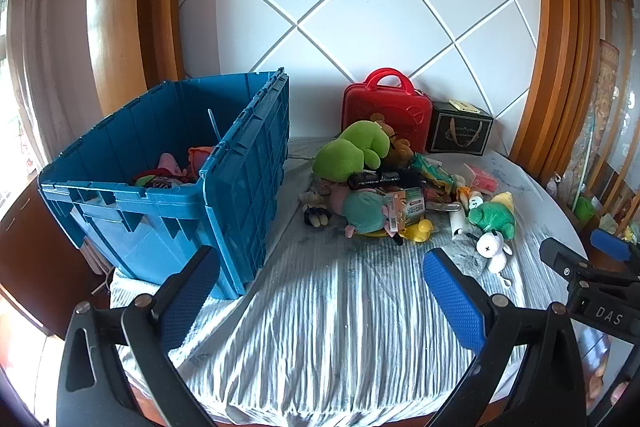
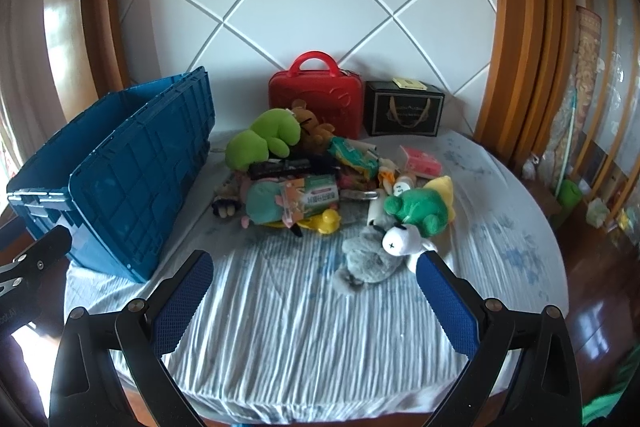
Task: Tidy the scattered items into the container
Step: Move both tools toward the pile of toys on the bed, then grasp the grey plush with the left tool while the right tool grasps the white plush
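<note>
A blue crate [image 1: 240, 187] [image 2: 132, 179] stands on the left of the cloth-covered table, holding a few soft items [image 1: 172, 167]. To its right lies a heap of toys: a lime green plush [image 1: 352, 147] [image 2: 264, 139], a dark green frog plush [image 1: 494, 215] [image 2: 420, 205], a yellow duck [image 1: 420, 229] [image 2: 326, 221] and a grey and white donkey plush [image 2: 376, 255] [image 1: 490, 249]. My left gripper [image 1: 320, 291] hovers open over the bare cloth in front of the crate. My right gripper [image 2: 316, 291] is open too, just short of the donkey plush. Neither holds anything.
A red case [image 1: 386, 107] [image 2: 316, 99] and a black gift box [image 1: 460, 133] [image 2: 404, 115] stand against the white quilted wall behind the heap. Wooden frames flank the wall. The round table's edge [image 2: 560, 267] drops to a dark floor with clutter on the right.
</note>
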`<state>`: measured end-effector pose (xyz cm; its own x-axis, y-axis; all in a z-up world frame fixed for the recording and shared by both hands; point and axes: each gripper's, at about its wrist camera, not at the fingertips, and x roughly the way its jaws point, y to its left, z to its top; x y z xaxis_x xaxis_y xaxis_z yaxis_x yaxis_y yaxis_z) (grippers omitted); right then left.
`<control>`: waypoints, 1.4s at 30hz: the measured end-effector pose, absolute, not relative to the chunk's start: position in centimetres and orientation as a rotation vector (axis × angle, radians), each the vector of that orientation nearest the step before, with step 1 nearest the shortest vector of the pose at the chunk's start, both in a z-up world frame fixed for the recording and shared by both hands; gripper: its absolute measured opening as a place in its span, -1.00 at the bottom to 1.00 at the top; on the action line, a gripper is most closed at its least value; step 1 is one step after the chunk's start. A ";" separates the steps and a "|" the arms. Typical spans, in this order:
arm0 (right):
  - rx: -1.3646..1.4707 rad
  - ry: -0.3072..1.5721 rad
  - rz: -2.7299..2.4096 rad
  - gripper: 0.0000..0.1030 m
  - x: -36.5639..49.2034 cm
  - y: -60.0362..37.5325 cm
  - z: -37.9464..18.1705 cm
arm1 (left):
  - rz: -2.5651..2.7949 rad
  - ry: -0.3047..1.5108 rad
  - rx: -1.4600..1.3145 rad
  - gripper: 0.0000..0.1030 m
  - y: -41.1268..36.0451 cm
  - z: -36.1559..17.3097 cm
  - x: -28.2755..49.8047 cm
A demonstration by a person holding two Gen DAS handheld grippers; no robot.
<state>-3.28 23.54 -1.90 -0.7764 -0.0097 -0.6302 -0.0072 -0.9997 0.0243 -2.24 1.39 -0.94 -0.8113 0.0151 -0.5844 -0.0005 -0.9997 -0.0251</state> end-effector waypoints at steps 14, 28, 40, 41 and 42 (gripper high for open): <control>1.254 -0.071 -2.917 1.00 -6.9 30.4 -7.1 | 2.890 -0.010 -1.171 1.00 7.1 -6.1 -7.9; 1.529 -0.131 -2.979 0.99 -10.9 37.0 -12.8 | 2.623 0.122 -1.242 1.00 15.7 -14.1 -16.7; 1.597 -0.080 -2.801 1.00 -18.3 45.5 -20.8 | 2.575 0.035 -1.388 1.00 26.6 -24.2 -22.4; 1.587 -0.048 -2.781 1.00 -18.9 46.1 -21.5 | 2.579 0.009 -1.383 1.00 27.3 -25.1 -22.6; 1.573 -0.009 -2.766 1.00 -19.5 46.6 -22.2 | 2.581 -0.013 -1.381 1.00 27.7 -26.0 -23.0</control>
